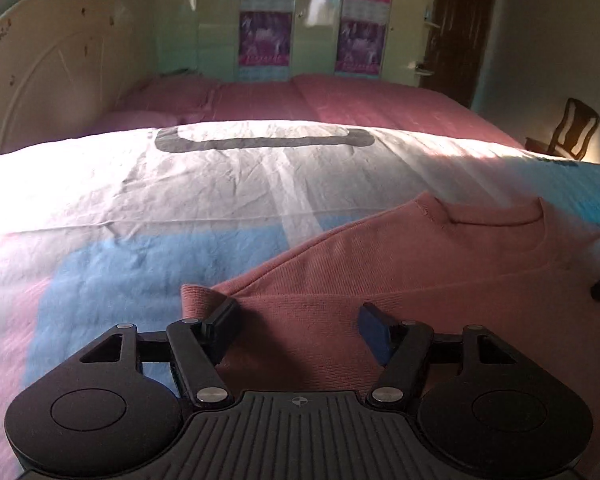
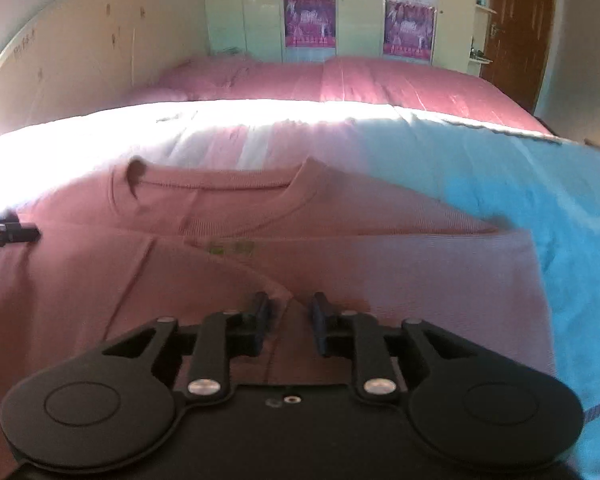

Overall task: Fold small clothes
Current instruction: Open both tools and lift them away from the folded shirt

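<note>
At the far left a cream curved wooden headboard (image 1: 48, 80) closes off the bed; beside it, the pale sheet with blue and pink patches (image 1: 140, 208) lies flat and bare – this is the widest open stretch, running from the near edge up to a dark grey U-shaped print (image 1: 260, 140). Beyond it the bed continues under a dusty-rose bedspread (image 1: 360, 100), with cream wardrobe doors carrying purple posters (image 1: 266, 38) behind.

The left tongs (image 1: 298, 318) stand released, fingers wide apart, over the lower left part of the pink ribbed knit sweater (image 1: 420, 280). A folded sleeve cuff (image 1: 198, 300) lies just at the left finger; whether the pad touches it cannot be told. The sweater's left edge runs diagonally up toward the neckline (image 1: 496, 216).

In the right wrist view the sweater (image 2: 220, 208) lies flat on the sheet, collar away from the camera, a sleeve folded across its front. The right tongs (image 2: 290, 312) sit low over the near middle of the garment, narrowly parted with a ridge of fabric between the fingers – the pads do not visibly press on it. The sweater's right edge (image 2: 536, 264) meets a turquoise stretch of sheet (image 2: 540, 184), bare out to the bed's right side, where a brown wooden door (image 2: 520, 20) stands.
</note>
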Motion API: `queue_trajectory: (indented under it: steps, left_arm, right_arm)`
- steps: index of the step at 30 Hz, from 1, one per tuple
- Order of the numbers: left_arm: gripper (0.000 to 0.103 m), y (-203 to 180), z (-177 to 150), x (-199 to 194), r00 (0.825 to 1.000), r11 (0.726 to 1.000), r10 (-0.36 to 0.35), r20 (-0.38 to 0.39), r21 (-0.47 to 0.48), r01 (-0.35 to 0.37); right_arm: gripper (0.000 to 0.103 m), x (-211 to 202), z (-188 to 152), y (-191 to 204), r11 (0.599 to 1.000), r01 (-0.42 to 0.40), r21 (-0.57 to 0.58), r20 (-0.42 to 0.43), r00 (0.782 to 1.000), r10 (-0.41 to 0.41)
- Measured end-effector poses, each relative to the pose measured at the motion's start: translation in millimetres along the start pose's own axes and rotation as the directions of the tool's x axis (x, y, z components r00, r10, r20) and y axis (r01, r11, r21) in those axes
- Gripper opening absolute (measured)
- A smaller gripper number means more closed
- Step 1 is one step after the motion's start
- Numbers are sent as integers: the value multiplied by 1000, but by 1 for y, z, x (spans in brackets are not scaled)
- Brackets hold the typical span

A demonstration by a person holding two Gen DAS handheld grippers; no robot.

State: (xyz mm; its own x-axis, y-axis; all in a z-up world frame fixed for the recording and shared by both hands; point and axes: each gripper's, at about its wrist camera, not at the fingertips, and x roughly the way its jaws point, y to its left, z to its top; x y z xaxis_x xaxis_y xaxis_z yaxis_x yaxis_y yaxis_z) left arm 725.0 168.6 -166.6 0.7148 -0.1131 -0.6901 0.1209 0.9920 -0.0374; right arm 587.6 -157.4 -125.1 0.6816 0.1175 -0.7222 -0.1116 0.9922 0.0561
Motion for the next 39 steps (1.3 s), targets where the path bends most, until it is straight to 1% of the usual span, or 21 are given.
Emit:
queue_trajectory:
  steps: [1, 3, 5, 7, 8, 9, 10, 11, 14, 15, 16, 18, 21, 23, 25, 26, 29, 32, 35, 37, 39]
  left_arm:
    - [66, -4, 0, -12, 1000, 1000, 4, 23, -2, -4]
    - [66, -15, -9, -37, 996, 998, -54, 73, -27, 56]
    - [66, -40, -25, -55, 992, 997, -80, 95, -9, 81]
    - [66, -60, -44, -65, 988, 993, -119, 94, -16, 121]
    - [66, -68, -54, -65, 990, 993, -115, 87, -16, 117]
    - [66, -74, -65, -61, 995, 997, -81, 55, -14, 82]
    - [66, -76, -76, -55, 997, 998, -54, 46, -16, 55]
    - [66, -75, -82, -61, 997, 998, -44, 66, -39, 46]
    - [66, -71, -88, -87, 997, 999, 14, 82, -44, -10]
    - [66, -63, -93, -93, 997, 999, 27, 74, -48, -23]
    - [66, -54, -97, -89, 999, 997, 34, 32, -71, -31]
    - [66, -41, -112, -97, 999, 995, 18, 47, -102, -13]
    - [66, -35, -117, -112, 997, 991, 7, 82, -132, 4]
    - [66, -34, -113, -115, 991, 992, 3, 137, -126, 14]
    - [66, -32, -100, -99, 993, 995, 27, 119, -95, -16]
    - [66, -28, -91, -90, 993, 996, 25, 115, -93, -14]
    - [66, -13, -61, -47, 1000, 994, 20, 17, -105, -18]
    - [68, 0, -22, -22, 999, 992, -27, -46, -128, 21]
    - [70, 4, -1, -1, 999, 994, -13, -34, -111, 9]
    - [75, 3, 0, 9, 999, 996, -16, -31, -92, 13]
    - [75, -5, -5, 1, 1000, 999, 7, -23, -36, -8]
  right_arm:
    - [21, -4, 3, -3, 1000, -3, 21, -9, 1000, 3]
    - [24, -21, 7, 3, 1000, 7, 15, 29, 1000, -7]
    - [24, -35, 5, 20, 998, -64, -9, 59, 996, 65]
    - [24, -37, -1, 45, 993, -99, -66, 42, 994, 102]
    - [24, -38, -8, 55, 989, -121, -84, 25, 992, 124]
    - [24, -35, -16, 66, 982, -146, -119, -2, 989, 147]
    - [25, -29, -25, 75, 978, -130, -162, -38, 991, 125]
    - [25, -26, -32, 78, 977, -99, -190, -37, 995, 94]
    - [24, -43, -31, 66, 984, -92, -152, -27, 996, 89]
    - [24, -50, -32, 61, 986, -67, -153, -8, 998, 66]
    - [24, -56, -34, 54, 988, -31, -152, 1, 1000, 31]
    - [23, -52, -39, 33, 992, 24, -120, -40, 999, -29]
    - [23, -59, -43, 15, 999, 0, -48, -38, 999, -2]
    - [24, -68, -40, 22, 998, 3, -67, 12, 1000, -3]
    - [23, -67, -37, 26, 998, -9, -69, 39, 999, 11]
    - [23, -61, -34, 26, 998, -2, -69, 29, 1000, 4]
    - [20, -30, -17, 23, 998, 36, -55, -20, 999, -37]
    - [21, -11, 1, 9, 1000, 24, 11, -32, 999, -24]
    - [25, 3, 15, 9, 999, 35, 0, -46, 998, -35]
    - [25, 10, 17, 11, 999, 39, -17, -59, 997, -40]
    - [25, 6, 11, 11, 999, 40, -31, -57, 997, -42]
